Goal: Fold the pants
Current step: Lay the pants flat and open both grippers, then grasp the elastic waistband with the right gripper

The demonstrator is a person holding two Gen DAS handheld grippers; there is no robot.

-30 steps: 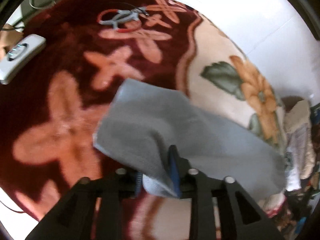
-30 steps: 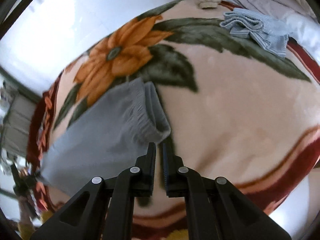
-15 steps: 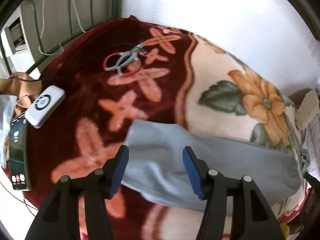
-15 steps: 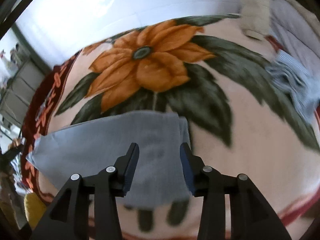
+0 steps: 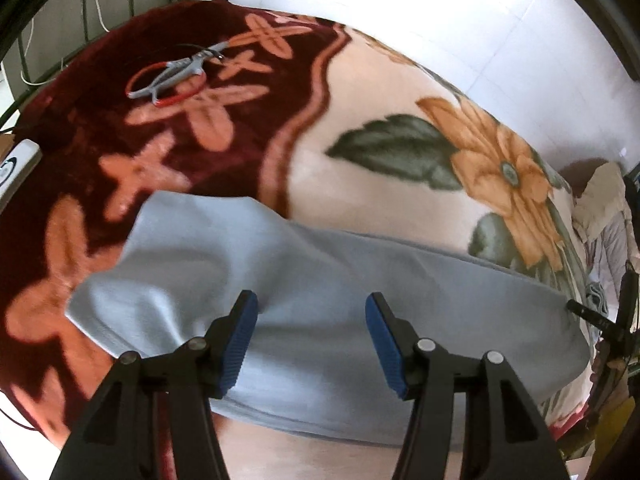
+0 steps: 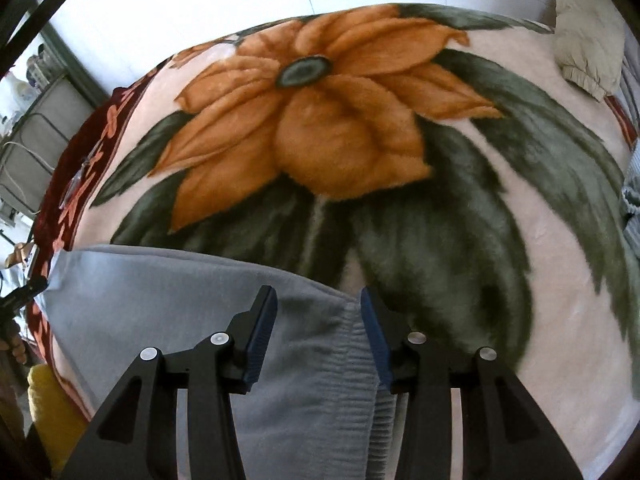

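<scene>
Light grey pants lie folded lengthwise across a floral blanket, stretched from the dark red border to the cream part. My left gripper hovers open over one end of them, its blue pads apart and clear of the cloth. In the right wrist view the pants end in a ribbed waistband. That waistband lies below my right gripper, which is open too and holds nothing.
Grey clippers with a red loop lie on the blanket's dark red part, and a white device sits at the left edge. A beige garment and a striped cloth lie at the far right. White tiled floor surrounds the bed.
Both grippers have opened and let go of the pants, which now lie flat on the blanket. Each hand has drawn back over its end of the cloth.
</scene>
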